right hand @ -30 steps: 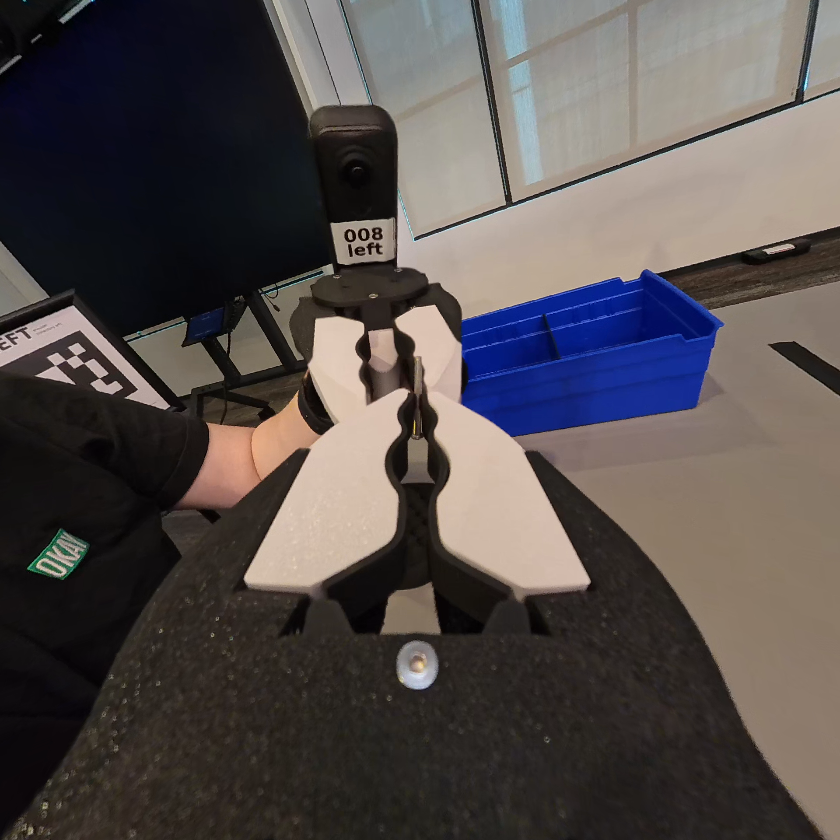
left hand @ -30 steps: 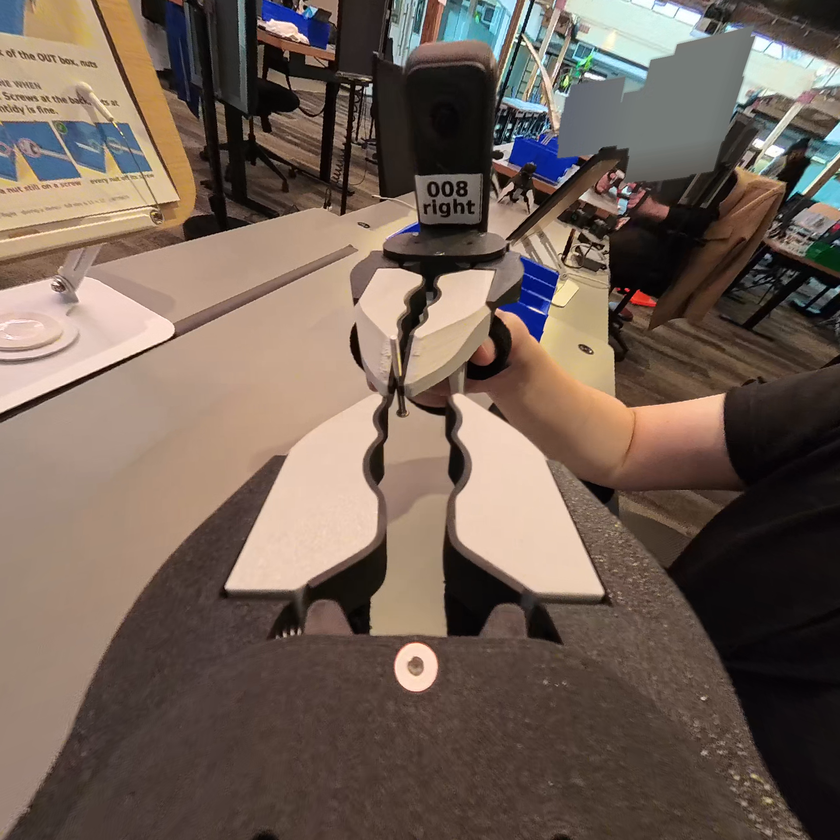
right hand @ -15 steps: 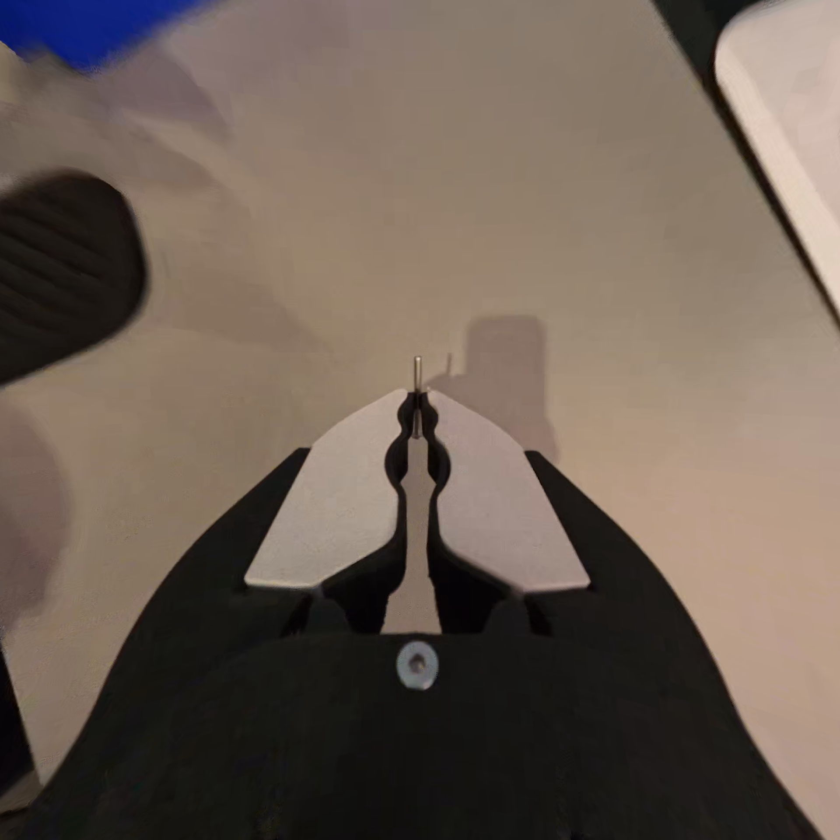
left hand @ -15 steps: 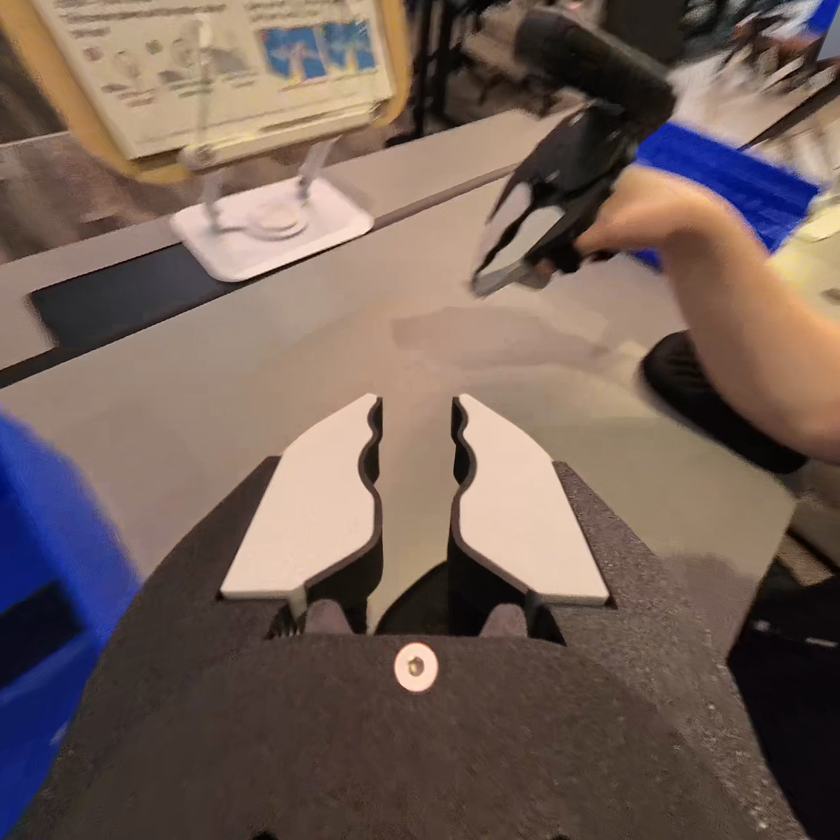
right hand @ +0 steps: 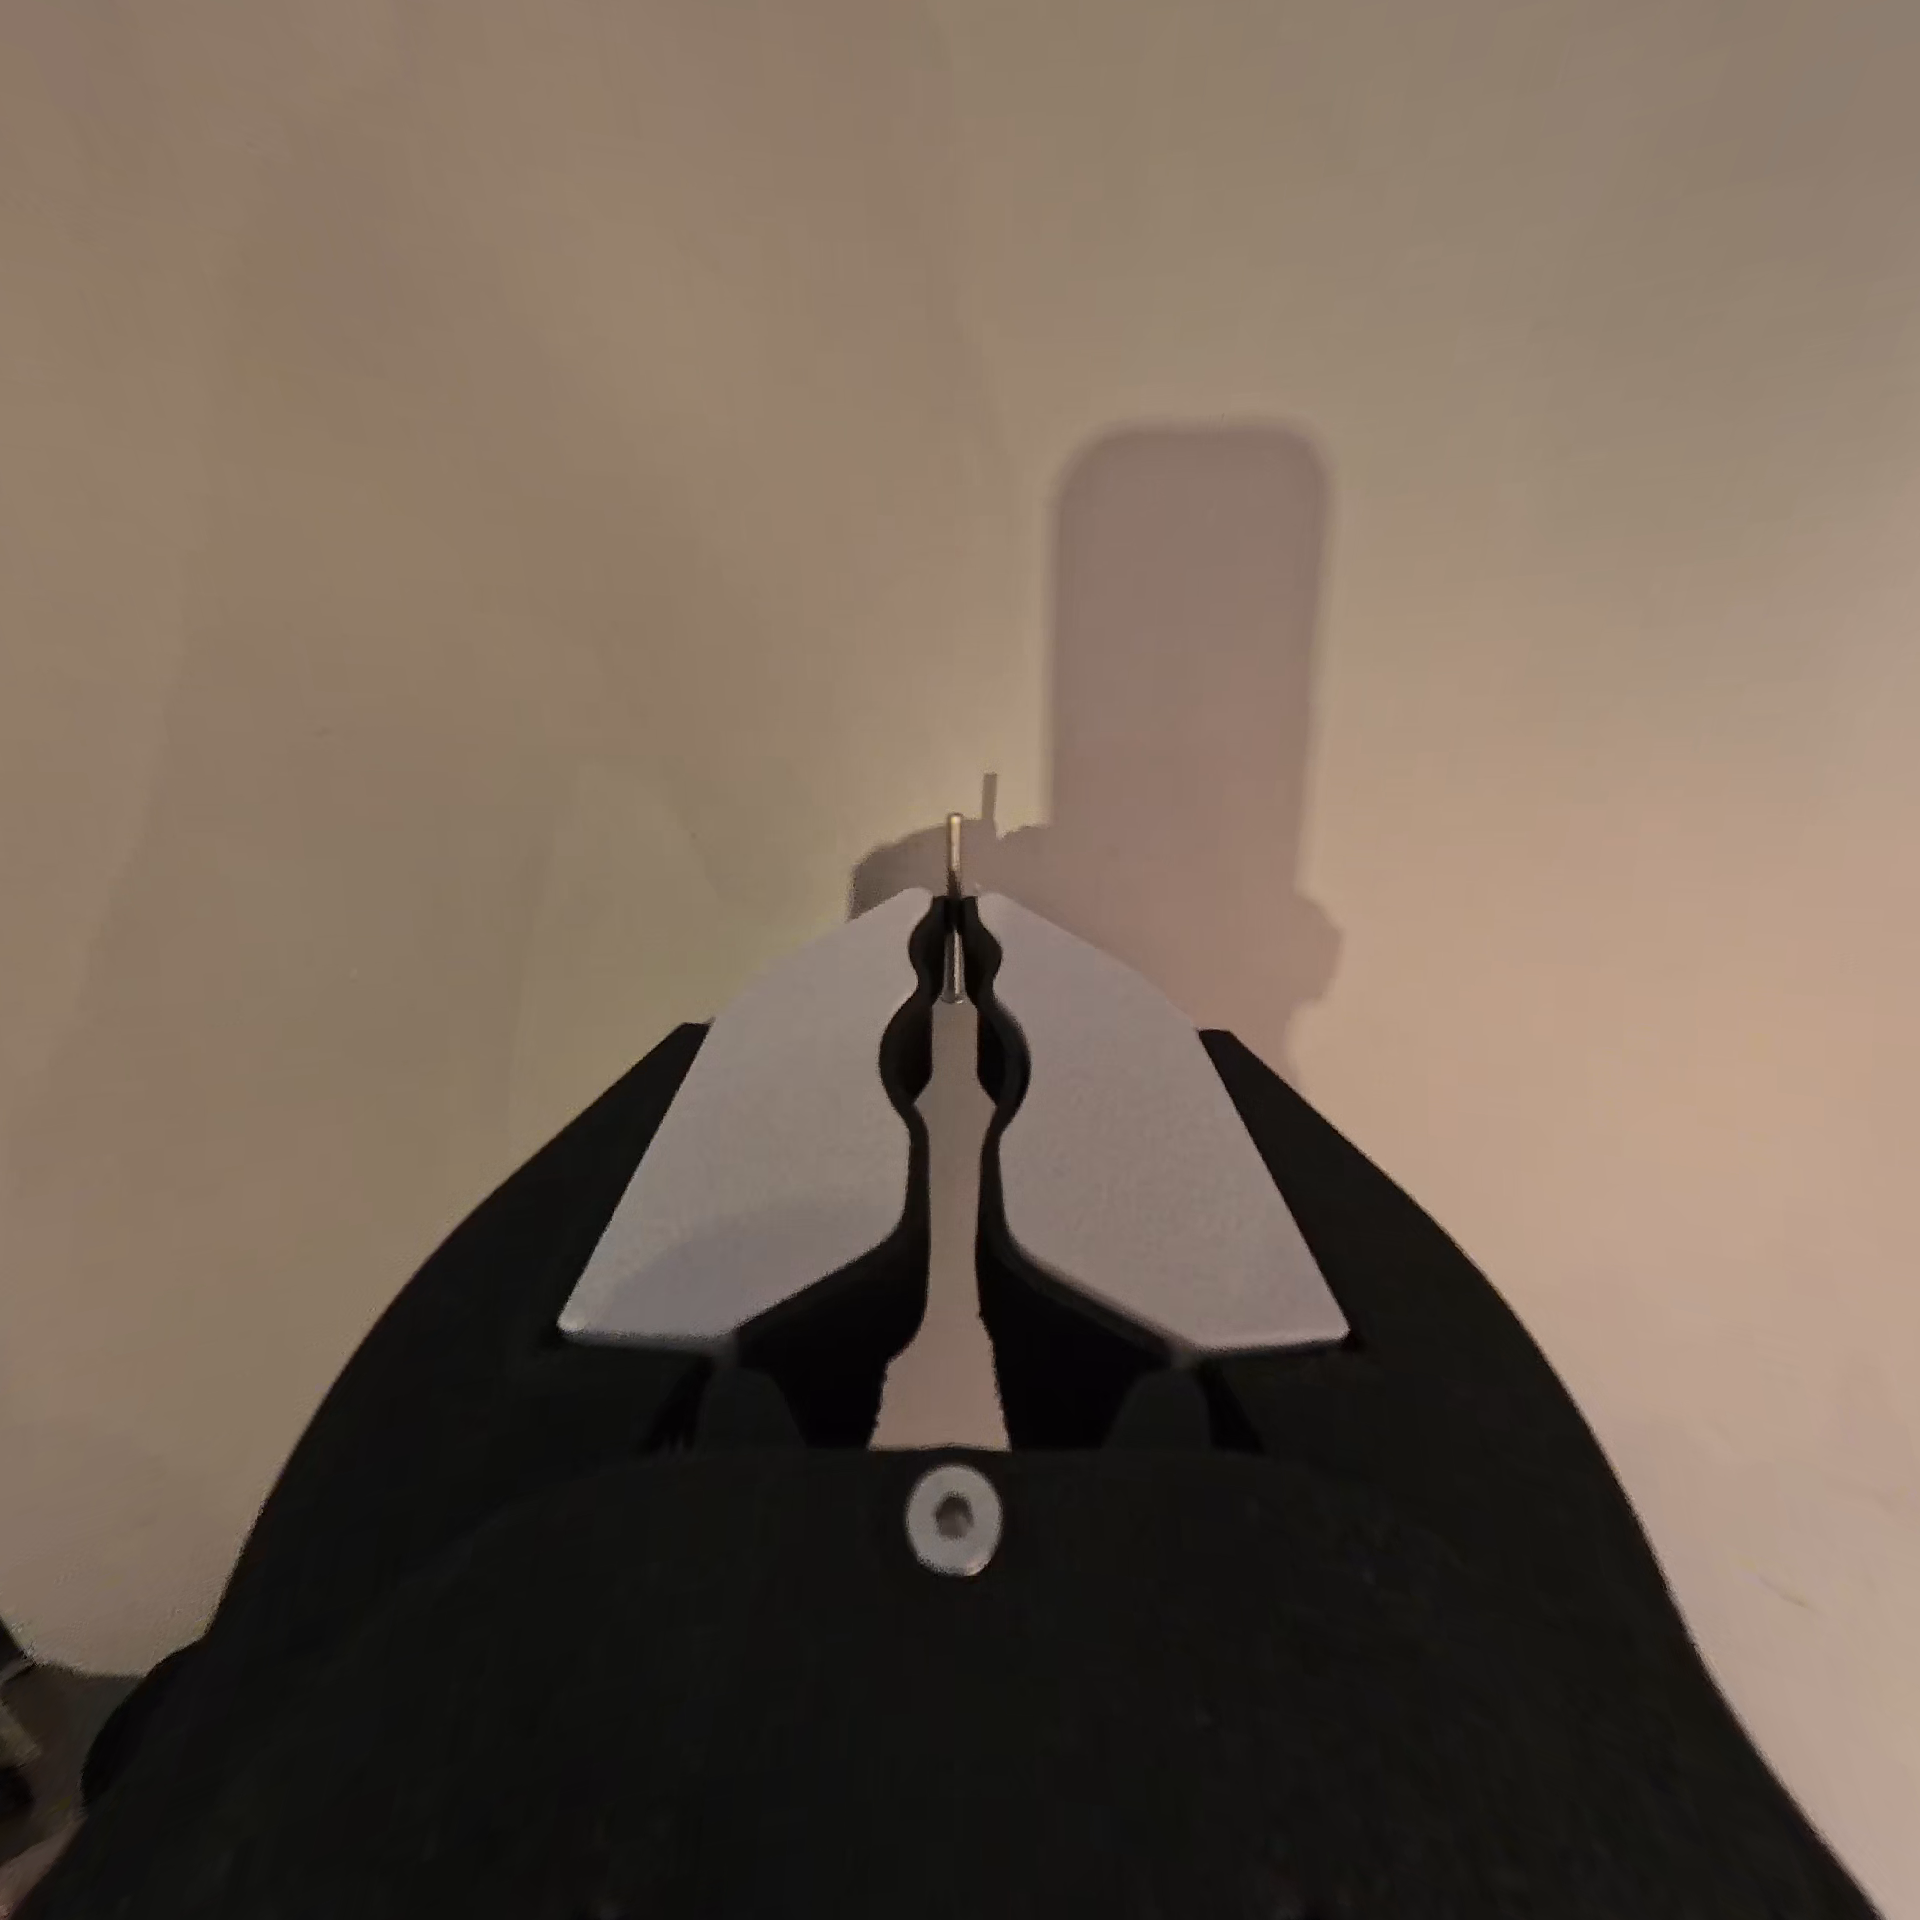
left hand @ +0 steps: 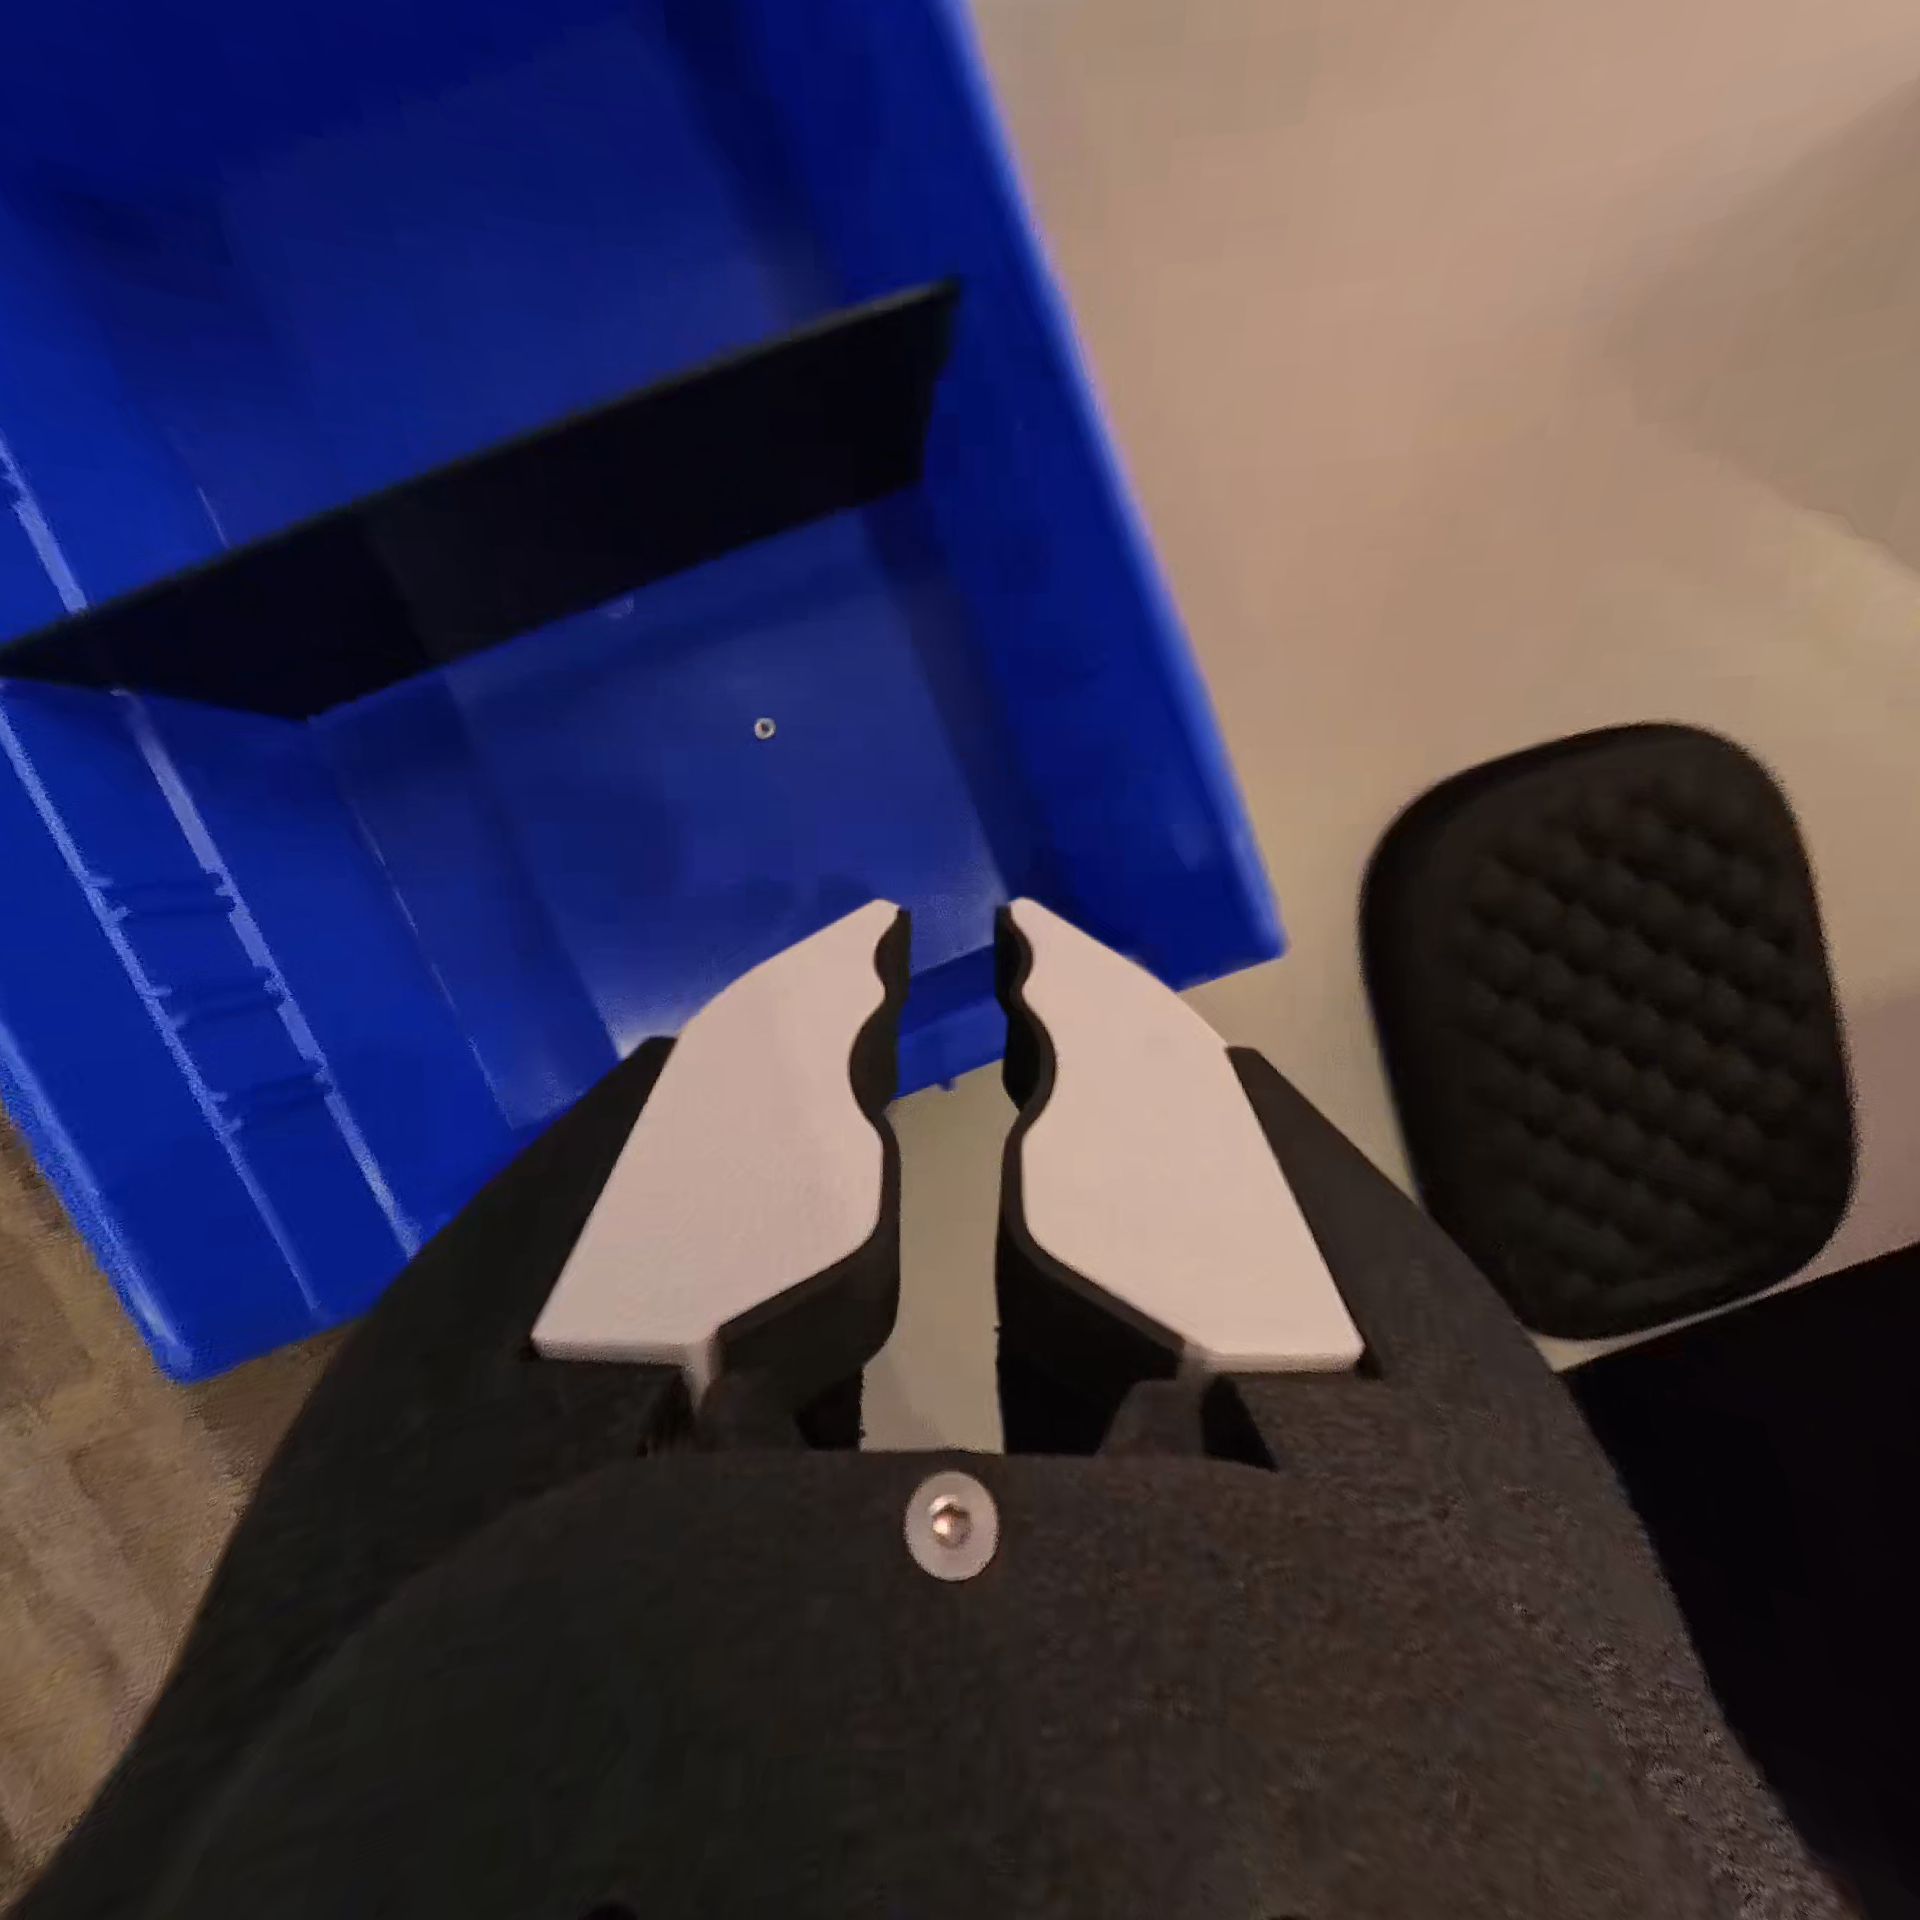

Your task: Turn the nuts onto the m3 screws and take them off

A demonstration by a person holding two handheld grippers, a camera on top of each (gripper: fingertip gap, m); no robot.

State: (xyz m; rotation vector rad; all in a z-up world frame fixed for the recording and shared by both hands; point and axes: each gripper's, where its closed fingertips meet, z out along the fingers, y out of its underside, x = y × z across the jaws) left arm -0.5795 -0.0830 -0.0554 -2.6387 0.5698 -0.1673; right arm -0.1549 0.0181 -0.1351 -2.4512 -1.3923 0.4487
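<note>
Left gripper: white fingers with black wavy pads stand a little apart, nothing between them, tips poised over the near wall of a deep blue plastic bin on the pale worktop. Bin is split by a black divider; on the floor of the nearer compartment lies a tiny silver ring-shaped nut, ahead of the tips and slightly to their left, well apart from them. No other loose part visible in that compartment. Beside the bin, to the right, a black pad with a quilted, dimpled surface; what it belongs to is not clear. Right gripper: fingers closed on a thin silver metal pin or screw, black pads pressing on both sides of its shank, long axis running straight forward along the fingers, end projecting past the tips toward bare worktop, where it casts a shadow. Left gripper is the one near the bin; the bin is not in the right view. No legible writing or brand in either view.
</note>
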